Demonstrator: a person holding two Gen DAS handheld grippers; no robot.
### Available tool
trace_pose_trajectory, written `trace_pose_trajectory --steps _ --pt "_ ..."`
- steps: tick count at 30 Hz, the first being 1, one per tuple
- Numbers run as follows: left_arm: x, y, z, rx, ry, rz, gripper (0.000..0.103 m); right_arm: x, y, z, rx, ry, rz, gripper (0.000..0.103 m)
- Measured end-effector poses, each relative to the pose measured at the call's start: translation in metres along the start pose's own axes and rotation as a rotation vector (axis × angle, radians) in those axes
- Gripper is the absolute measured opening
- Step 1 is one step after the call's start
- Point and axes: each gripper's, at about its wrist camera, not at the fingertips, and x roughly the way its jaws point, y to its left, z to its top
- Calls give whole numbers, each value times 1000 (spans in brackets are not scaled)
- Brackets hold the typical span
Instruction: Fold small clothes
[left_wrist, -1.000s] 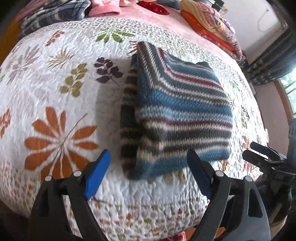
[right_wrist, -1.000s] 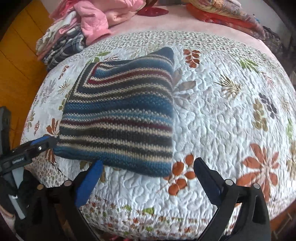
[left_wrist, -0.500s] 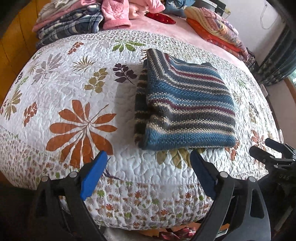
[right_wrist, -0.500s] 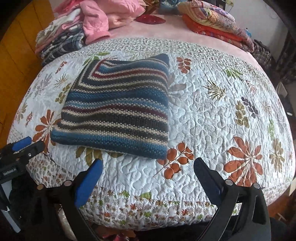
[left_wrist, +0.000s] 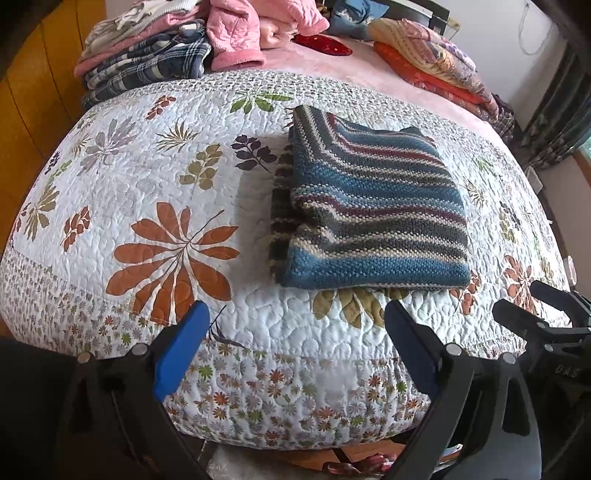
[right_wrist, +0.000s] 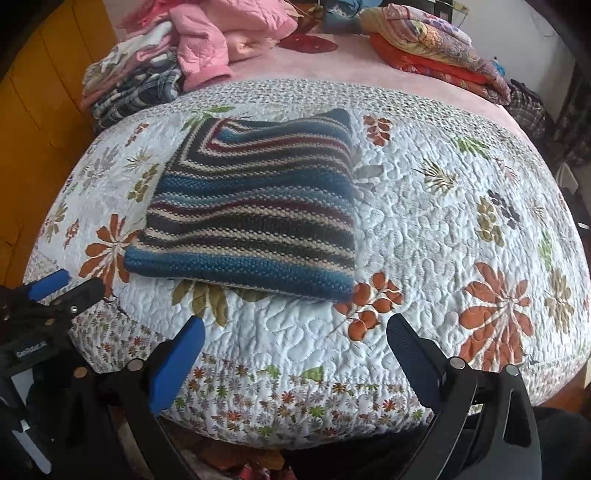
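A striped knit sweater (left_wrist: 373, 206) in blue, maroon, cream and grey lies folded into a neat rectangle on the floral quilt (left_wrist: 155, 192). It also shows left of centre in the right wrist view, sweater (right_wrist: 251, 214). My left gripper (left_wrist: 295, 325) is open and hangs off the bed's near edge, short of the sweater's front hem, holding nothing. My right gripper (right_wrist: 295, 332) is open too, back from the sweater's near right corner. Each gripper shows at the edge of the other's view: right gripper (left_wrist: 543, 310), left gripper (right_wrist: 62, 288).
At the back left sits a pile of plaid and pink clothes (left_wrist: 162, 59). Folded orange and patterned blankets (left_wrist: 432, 62) lie at the back right on a pink sheet (left_wrist: 325, 70). A yellow wooden wall (right_wrist: 40, 110) stands left of the bed. Curtains (left_wrist: 565, 114) hang at the right.
Both grippers have drawn back and away from the sweater toward the bed's near edge. The folded sweater stays put. Both grippers remain open.
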Motion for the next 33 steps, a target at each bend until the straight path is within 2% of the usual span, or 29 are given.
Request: trace_pose_trajectory --steps 15,24,33 --pt "7 -3 -3 -1 -6 -5 95 -8 0 -5 8 -31 -36 99" --pt "3 -11 -3 34 -37 37 95 -8 -2 -4 24 -26 8 99" --pt "4 -17 -3 45 -34 20 95 -3 -10 -3 69 -5 24 99"
